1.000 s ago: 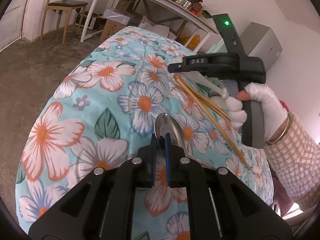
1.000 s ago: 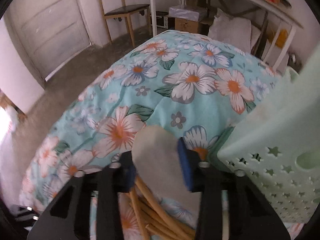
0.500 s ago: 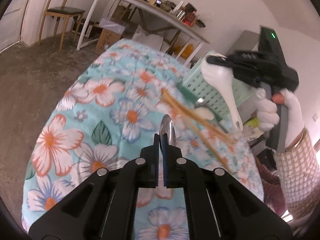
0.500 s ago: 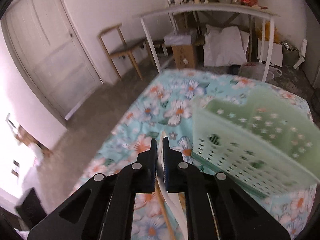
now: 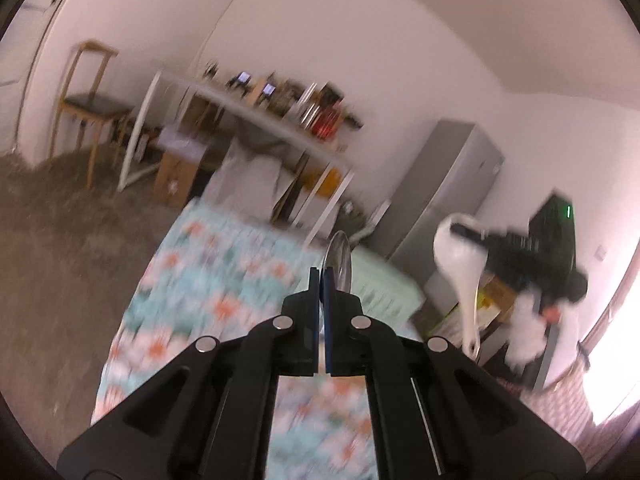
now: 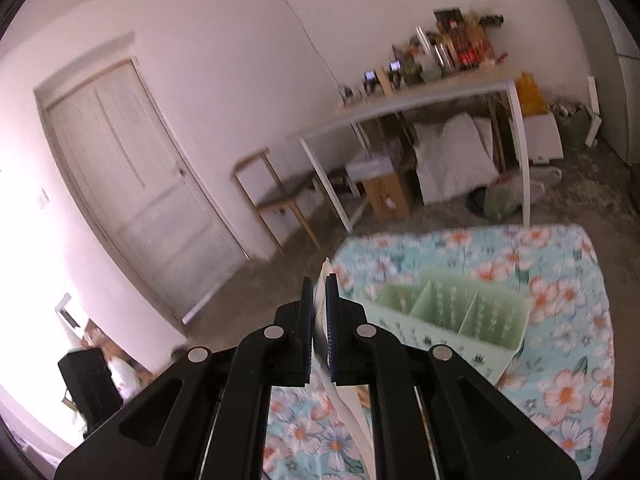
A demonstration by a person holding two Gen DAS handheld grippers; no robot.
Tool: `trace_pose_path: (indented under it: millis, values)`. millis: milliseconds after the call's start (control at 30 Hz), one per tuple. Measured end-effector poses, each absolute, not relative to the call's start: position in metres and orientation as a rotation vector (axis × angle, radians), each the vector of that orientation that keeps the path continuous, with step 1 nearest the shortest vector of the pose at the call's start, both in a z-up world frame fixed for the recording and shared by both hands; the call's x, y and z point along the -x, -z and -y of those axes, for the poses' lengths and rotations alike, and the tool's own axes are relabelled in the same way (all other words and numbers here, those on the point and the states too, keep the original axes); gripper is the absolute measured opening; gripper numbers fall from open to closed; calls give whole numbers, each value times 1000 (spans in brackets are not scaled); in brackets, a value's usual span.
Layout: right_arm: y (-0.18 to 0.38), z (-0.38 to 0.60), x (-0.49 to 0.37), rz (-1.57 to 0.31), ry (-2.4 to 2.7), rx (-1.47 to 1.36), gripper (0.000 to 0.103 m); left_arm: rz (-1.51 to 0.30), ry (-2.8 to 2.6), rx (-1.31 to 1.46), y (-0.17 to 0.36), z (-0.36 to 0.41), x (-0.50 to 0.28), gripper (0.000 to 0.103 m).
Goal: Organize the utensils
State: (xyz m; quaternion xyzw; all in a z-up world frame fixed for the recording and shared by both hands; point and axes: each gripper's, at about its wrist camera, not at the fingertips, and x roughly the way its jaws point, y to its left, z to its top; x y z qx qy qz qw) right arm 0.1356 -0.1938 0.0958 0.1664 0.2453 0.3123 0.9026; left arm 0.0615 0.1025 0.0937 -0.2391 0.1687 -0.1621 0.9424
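No readable writing; blurred shelf clutter

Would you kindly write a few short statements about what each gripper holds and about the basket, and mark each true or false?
1. The left gripper holds a metal spoon. True.
2. The right gripper holds wooden chopsticks. False: a white ceramic spoon sits between its fingers.
3. The green basket has dividers. True.
4. The basket sits on the bare floor. False: it rests on the floral tablecloth.
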Motion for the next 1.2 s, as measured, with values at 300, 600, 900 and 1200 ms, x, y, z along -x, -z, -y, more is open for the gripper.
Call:
trace_pose_path:
  millis: [300, 600, 900, 1200]
  values:
    - [-124, 234, -136, -359, -687, -393, 6, -137, 298, 284, -172, -41, -136, 1]
    - [-123, 263, -176, -326, -751, -454, 6, -154, 156, 90, -170, 17, -199, 1]
    - [-102, 285, -219, -334, -788, -530, 6, -276, 124, -68, -138, 52, -241, 1]
    - [-71, 290, -269, -342, -881, -642, 6, -358, 162, 8, -110, 40, -256, 26]
